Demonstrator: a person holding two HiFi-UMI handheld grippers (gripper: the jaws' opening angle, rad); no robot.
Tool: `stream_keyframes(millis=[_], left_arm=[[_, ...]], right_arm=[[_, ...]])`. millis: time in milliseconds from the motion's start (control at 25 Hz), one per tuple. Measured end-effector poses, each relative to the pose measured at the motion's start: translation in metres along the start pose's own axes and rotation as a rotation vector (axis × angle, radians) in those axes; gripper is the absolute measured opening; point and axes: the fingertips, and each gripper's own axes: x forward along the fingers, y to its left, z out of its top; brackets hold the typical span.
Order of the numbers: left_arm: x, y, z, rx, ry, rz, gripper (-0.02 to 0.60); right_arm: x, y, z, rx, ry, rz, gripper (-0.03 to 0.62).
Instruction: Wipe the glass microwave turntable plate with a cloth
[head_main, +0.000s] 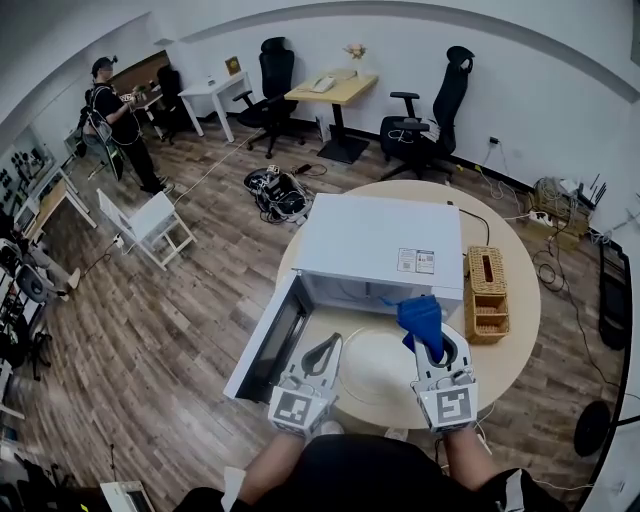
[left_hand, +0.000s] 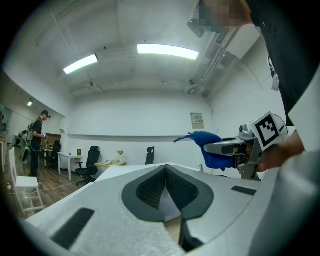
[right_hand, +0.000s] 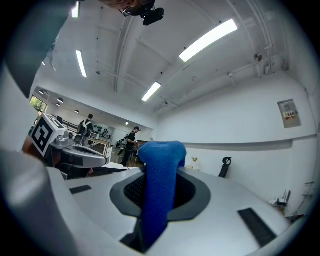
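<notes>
The clear glass turntable plate (head_main: 372, 372) lies flat on the round table (head_main: 505, 350), in front of the open white microwave (head_main: 380, 240). My right gripper (head_main: 434, 338) hovers over the plate's right edge, shut on a blue cloth (head_main: 420, 316) that sticks out past its tips. In the right gripper view the cloth (right_hand: 159, 192) stands clamped between the pads. My left gripper (head_main: 333, 343) is at the plate's left edge, jaws closed to a point and holding nothing. The left gripper view shows its pads (left_hand: 150, 189) meeting, with the cloth (left_hand: 207, 144) off to the right.
The microwave door (head_main: 262, 345) hangs open at the left, beyond the table edge. A wicker basket (head_main: 487, 292) stands right of the microwave. A cable bundle (head_main: 276, 192), office chairs (head_main: 430, 110), desks and a white chair (head_main: 150, 225) are on the wooden floor; a person (head_main: 118, 118) stands far left.
</notes>
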Motion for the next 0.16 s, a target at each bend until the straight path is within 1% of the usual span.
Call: stream_keyframes(millis=[160], left_arm=[[0.0026, -0.0019, -0.0003, -0.001, 0.005, -0.001, 0.006]], right_arm=[[-0.0014, -0.0007, -0.0024, -0.019, 0.009, 0.013, 0.063]])
